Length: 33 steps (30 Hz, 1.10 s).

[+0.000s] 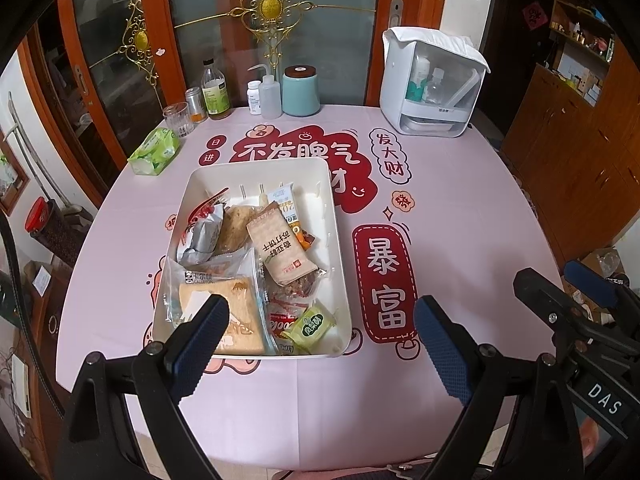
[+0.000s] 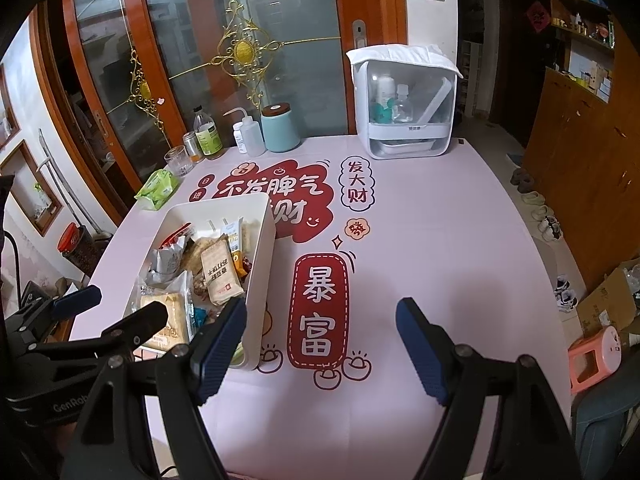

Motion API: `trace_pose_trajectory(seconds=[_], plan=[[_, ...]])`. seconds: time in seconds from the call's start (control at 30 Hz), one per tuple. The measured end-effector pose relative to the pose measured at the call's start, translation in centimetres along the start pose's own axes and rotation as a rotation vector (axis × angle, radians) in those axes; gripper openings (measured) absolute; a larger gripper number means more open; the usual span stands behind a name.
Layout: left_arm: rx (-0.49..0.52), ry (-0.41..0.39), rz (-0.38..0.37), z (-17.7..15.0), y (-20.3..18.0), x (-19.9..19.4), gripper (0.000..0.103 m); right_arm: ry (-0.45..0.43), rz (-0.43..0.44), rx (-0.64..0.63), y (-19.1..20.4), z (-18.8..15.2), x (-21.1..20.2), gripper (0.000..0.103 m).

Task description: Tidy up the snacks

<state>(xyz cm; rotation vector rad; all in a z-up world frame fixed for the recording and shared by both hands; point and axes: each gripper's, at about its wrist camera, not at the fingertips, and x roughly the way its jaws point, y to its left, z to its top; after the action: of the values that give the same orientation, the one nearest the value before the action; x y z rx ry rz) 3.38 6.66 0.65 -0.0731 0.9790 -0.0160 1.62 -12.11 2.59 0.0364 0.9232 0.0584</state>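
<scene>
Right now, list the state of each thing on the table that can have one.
left tool: open, empty.
right tool: open, empty.
white bin: uncovered, holding snack packets.
teal canister: upright, lid on.
glass bottle: upright, capped.
drinking glass: upright.
tissue pack: lying flat.

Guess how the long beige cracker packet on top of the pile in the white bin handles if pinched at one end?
The beige cracker packet looks like a thin film wrapper around stacked crackers, so probably light and fairly stiff, though an end pinch may bend or crack it. It rests tilted on loose snacks in the white bin, so neighbours may shift.
</scene>
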Motion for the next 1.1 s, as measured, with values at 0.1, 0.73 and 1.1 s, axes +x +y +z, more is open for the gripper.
trace_pose_trajectory(seconds=[0.1,0.73,1.1], plan=[[-0.001,0.0,0.001,0.24,0.0,0.0,0.093,0.006,0.003,-0.003,0.21,-0.05,0.14,0.078],[-0.007,0.01,0.004,0.27,0.47,0.05,0.093,0.011,0.008,-0.003,0.45,0.0,0.38,0.078],[-0.011,0.023,0.006,0.44,0.62,0.1,0.093,0.013,0.008,-0.001,0.32,0.04,0.41,0.078]])
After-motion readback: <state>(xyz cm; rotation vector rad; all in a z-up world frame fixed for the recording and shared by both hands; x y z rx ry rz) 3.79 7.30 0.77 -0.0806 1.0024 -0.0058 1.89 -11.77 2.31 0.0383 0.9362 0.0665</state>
